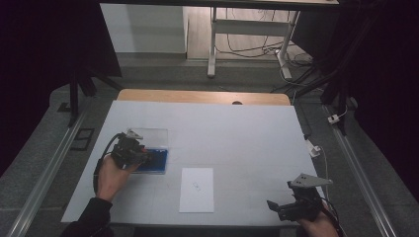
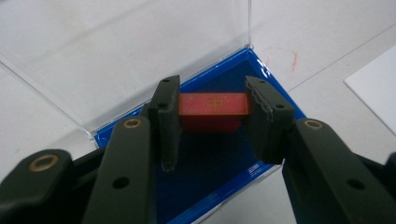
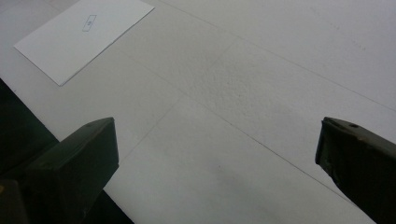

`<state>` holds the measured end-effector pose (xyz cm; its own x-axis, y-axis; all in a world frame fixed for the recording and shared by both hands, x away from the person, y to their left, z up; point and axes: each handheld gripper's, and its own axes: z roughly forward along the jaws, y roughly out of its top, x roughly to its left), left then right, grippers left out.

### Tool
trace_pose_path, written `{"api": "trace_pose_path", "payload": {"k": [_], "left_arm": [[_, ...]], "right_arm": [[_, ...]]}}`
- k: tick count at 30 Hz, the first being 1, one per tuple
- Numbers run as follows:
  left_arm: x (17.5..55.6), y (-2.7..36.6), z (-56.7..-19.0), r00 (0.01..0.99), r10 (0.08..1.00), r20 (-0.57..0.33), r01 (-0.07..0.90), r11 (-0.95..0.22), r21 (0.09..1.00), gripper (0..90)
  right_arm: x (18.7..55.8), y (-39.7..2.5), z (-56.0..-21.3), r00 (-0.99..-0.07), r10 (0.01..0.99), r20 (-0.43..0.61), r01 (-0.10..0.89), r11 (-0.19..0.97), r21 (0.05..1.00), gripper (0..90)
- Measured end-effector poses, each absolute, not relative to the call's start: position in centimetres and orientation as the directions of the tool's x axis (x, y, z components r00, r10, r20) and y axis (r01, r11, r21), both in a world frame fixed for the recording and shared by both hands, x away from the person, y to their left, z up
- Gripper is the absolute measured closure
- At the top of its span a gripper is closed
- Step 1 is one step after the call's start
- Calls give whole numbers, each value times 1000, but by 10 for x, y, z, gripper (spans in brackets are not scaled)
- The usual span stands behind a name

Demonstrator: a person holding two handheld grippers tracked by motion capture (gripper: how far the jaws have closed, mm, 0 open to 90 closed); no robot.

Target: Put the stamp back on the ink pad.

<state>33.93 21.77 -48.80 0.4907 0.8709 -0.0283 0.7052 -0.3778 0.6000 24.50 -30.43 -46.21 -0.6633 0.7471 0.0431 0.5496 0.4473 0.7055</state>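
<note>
A small red block (image 2: 212, 109) with a gold mark on its top sits between the jaws of my left gripper (image 2: 212, 93), both pads pressed to its ends. It hangs over the dark blue lining of a shallow blue box (image 2: 233, 186) whose clear lid (image 2: 140, 46) stands open behind. In the high view that left gripper (image 1: 144, 156) is over the blue box (image 1: 158, 165) at the table's left. My right gripper (image 1: 275, 208) is held near the front right edge, jaws wide apart over bare table (image 3: 217, 126).
A white sheet of paper (image 1: 196, 190) with a small printed mark lies flat at the front middle, also seen as paper (image 3: 84, 32) far left of the right gripper. The white table top (image 1: 237, 133) ends in a wooden strip at the back.
</note>
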Motion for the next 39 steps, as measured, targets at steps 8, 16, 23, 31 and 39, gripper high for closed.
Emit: {"api": "trace_pose_path", "payload": {"k": [8,16,23,31,39], "left_arm": [[341,215,-493,499,867,-11,709,-401,580,578],[341,215,-493,495,869,-14,705,-392,591,504],[339,219,-490,492,869,-61,689,-345,637,340],[335,223,-485,508,853,-121,650,-287,704,125],[326,218,-477,507,856,-97,637,-297,711,32]], "right_arm": [[245,-304,-462,-663,748,45,551,446,705,0],[245,-305,-462,-662,748,47,552,445,706,0],[245,-305,-462,-661,749,47,552,443,707,0],[245,-304,-462,-662,748,42,550,446,706,0],[245,-304,-462,-662,749,42,550,447,705,0]]}}
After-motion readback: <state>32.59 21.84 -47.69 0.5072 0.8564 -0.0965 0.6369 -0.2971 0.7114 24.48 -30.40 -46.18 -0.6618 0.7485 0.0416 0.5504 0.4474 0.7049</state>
